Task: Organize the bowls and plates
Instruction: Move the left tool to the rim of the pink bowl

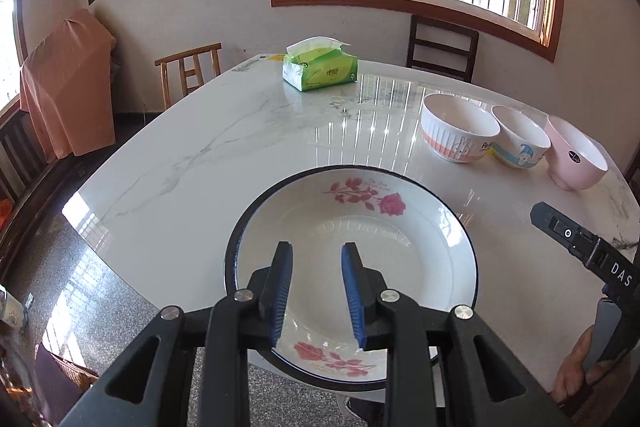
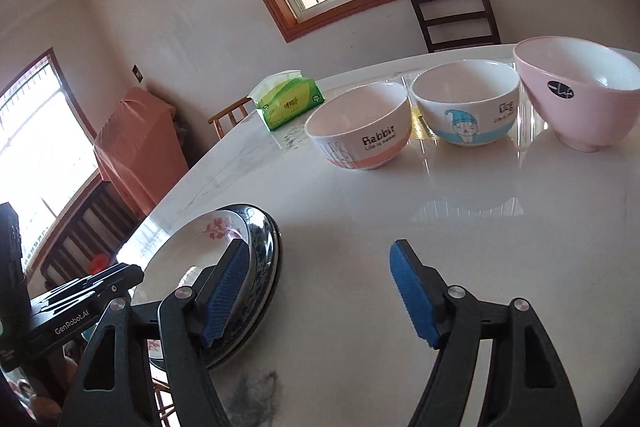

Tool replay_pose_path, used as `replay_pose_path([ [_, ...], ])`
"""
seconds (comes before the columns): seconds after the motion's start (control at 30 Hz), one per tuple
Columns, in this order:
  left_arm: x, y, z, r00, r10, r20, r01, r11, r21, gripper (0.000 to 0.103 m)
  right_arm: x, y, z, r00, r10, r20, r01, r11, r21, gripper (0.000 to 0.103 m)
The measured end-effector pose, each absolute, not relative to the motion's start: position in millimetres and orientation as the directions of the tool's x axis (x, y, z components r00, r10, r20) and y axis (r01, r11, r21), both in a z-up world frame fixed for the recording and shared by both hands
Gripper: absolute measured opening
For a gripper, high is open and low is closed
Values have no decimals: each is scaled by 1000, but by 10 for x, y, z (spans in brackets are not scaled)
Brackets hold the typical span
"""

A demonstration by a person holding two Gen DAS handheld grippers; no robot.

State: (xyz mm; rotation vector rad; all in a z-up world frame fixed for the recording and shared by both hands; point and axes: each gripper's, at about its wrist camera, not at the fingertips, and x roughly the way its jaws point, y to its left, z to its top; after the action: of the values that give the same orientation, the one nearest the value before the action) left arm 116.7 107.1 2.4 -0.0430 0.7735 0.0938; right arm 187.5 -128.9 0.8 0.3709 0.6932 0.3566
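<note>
A white plate with pink roses and a dark rim (image 1: 400,247) lies at the table's near edge, stacked on other dishes in the right wrist view (image 2: 224,239). My left gripper (image 1: 316,291) is open above the plate's near part, holding nothing. My right gripper (image 2: 320,291) is open and empty over bare table just right of the stack; its left finger (image 2: 226,291) is beside the stack's rim. Three bowls stand in a row at the far right: a rabbit bowl (image 2: 362,125) (image 1: 458,133), a blue-banded bowl (image 2: 466,103) (image 1: 520,137), and a pink bowl (image 2: 578,93) (image 1: 576,153).
A green tissue pack (image 1: 320,69) (image 2: 288,101) sits at the table's far side. The marble table (image 1: 200,163) has wooden chairs (image 1: 190,71) around it. A dark smudge (image 2: 256,393) marks the near table edge. The right gripper's body (image 1: 584,251) shows at right.
</note>
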Motion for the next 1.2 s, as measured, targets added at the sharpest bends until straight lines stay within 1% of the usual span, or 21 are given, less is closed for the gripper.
replay_pose_path([
  [0.1,1156,878,39,709,56,-703,-67,998,12,30,1797,-1669,-26,734,406,-545,-119,866,485,74],
  [0.17,1157,722,40,706,45,-706,-38,999,27,36,1738,-1933,-29,750,378,-543,-73,863,500,75],
  [0.3,1174,363,10,686,-10,-728,46,999,30,36,1608,-2468,-60,778,308,-547,37,848,529,77],
  [0.43,1241,-1,-13,646,-88,-759,131,991,-4,36,1508,-2956,-86,791,236,-564,129,837,532,77],
  [0.5,1287,-180,-10,625,-127,-770,170,985,-24,36,1469,-3149,-110,792,224,-568,154,827,541,77],
  [0.67,1516,-560,19,547,-253,-798,248,959,-135,36,1388,-3513,-169,794,223,-566,194,789,584,77],
  [0.77,1686,-812,152,532,-291,-795,282,946,-158,36,1393,-3605,-200,782,242,-574,201,775,600,77],
  [0.9,2069,-1104,355,461,-427,-778,334,896,-293,37,1478,-3679,-108,762,222,-608,194,818,542,77],
  [1.0,2428,-1287,437,401,-506,-764,329,858,-395,37,1572,-3809,125,780,204,-592,175,837,519,77],
  [1.1,2783,-1462,403,346,-546,-763,282,836,-471,37,1740,-3915,402,786,176,-592,151,875,460,77],
  [1.2,3085,-1606,272,290,-549,-784,220,836,-503,37,1981,-3998,566,766,177,-618,135,895,424,77],
])
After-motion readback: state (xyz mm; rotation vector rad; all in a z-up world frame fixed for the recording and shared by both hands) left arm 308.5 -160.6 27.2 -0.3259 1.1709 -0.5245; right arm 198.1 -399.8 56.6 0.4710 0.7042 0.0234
